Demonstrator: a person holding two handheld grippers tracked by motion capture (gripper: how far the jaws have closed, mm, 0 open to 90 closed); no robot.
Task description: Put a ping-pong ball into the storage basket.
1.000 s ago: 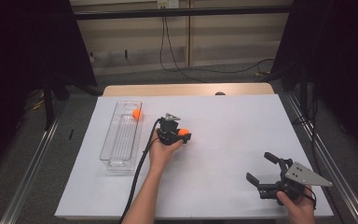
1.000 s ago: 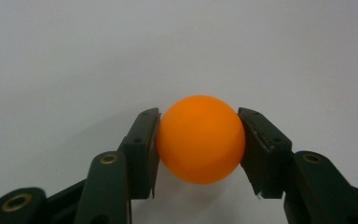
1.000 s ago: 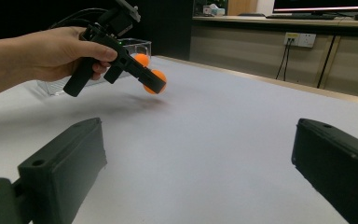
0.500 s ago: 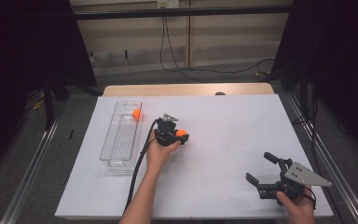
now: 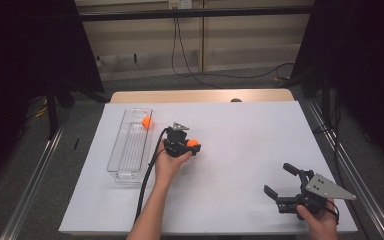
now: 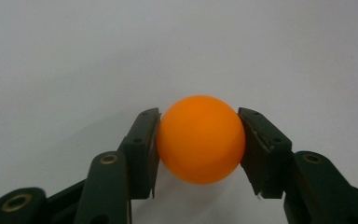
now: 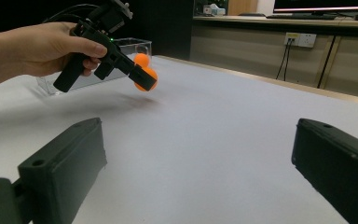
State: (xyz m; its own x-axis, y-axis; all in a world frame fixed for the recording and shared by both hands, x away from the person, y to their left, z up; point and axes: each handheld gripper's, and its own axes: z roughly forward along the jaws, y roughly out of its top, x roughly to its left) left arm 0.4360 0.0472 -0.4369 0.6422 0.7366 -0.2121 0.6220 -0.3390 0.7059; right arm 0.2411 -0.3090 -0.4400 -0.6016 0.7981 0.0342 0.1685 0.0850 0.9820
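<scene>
The broad white surface (image 5: pixel 240 165) lies flat under everything, bare across its middle, which leaves room for both hands to work. On its left side sits a long clear plastic tray (image 5: pixel 130 145) with ribbed floor, lengthwise away from the person; one small orange ball (image 5: pixel 147 121) rests at its far end, so the tray looks to be where such balls are gathered. Just beside the tray's right wall, the left tongs (image 5: pixel 191 146) are clenched on a second round orange ball (image 5: pixel 193 143), carried in the air above the surface, probably on its way to the tray. The right tongs (image 5: pixel 280 181) rest near the front right corner, released and with nothing between them, well apart from the work, likely parked out of the way.

The left gripper view gives the grip itself: both black pads (image 6: pixel 145 149) press the ball's (image 6: pixel 200 139) opposite sides at about its widest part, a hold that should keep a smooth sphere from squirting out. The right gripper view adds height: the held ball (image 7: pixel 147 78) hangs clear of the surface with a faint shadow beneath, the left tongs (image 7: pixel 142 77) angled downward, and the tray's ball (image 7: pixel 141 59) just behind. The high view alone lays out how tray, hands and surface stand to each other.
</scene>
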